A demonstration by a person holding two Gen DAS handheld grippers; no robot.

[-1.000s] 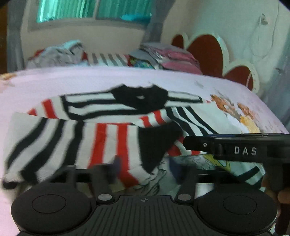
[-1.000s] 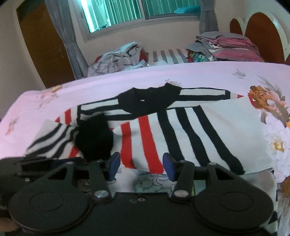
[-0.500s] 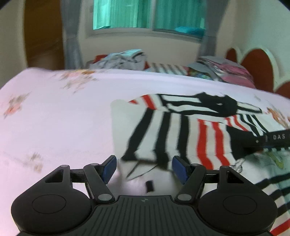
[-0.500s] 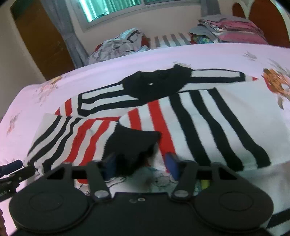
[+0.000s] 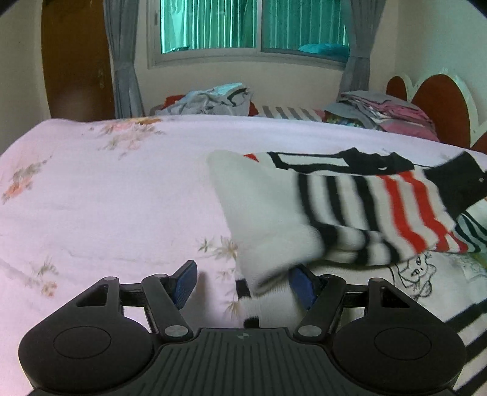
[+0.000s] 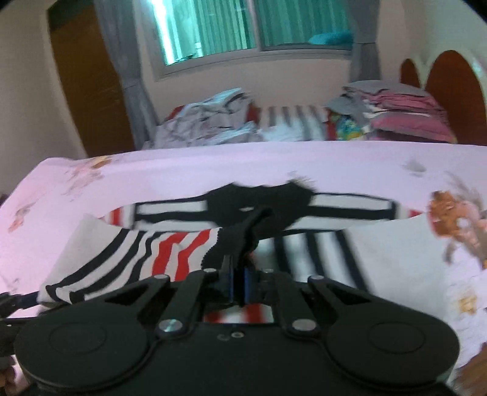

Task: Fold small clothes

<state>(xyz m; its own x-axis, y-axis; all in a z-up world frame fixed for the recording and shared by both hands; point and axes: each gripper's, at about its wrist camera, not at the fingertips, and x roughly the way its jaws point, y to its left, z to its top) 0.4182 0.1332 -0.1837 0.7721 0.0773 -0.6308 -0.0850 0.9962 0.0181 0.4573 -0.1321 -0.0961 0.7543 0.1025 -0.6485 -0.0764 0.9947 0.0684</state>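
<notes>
The striped shirt (image 5: 350,213) lay on the bedsheet (image 5: 106,198), bare sheet spreading leftward. The left gripper (image 5: 243,281) stood spread at its near-left corner; the right gripper (image 6: 239,281), tilted downward, pinched the black cuff (image 6: 237,240).

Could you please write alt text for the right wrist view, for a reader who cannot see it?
The right gripper is shut on the black cuff of a striped sweater in black, white and red, spread on a pink floral bedsheet. Behind the bed are loose and folded clothes under a window; the image is motion-blurred.
</notes>
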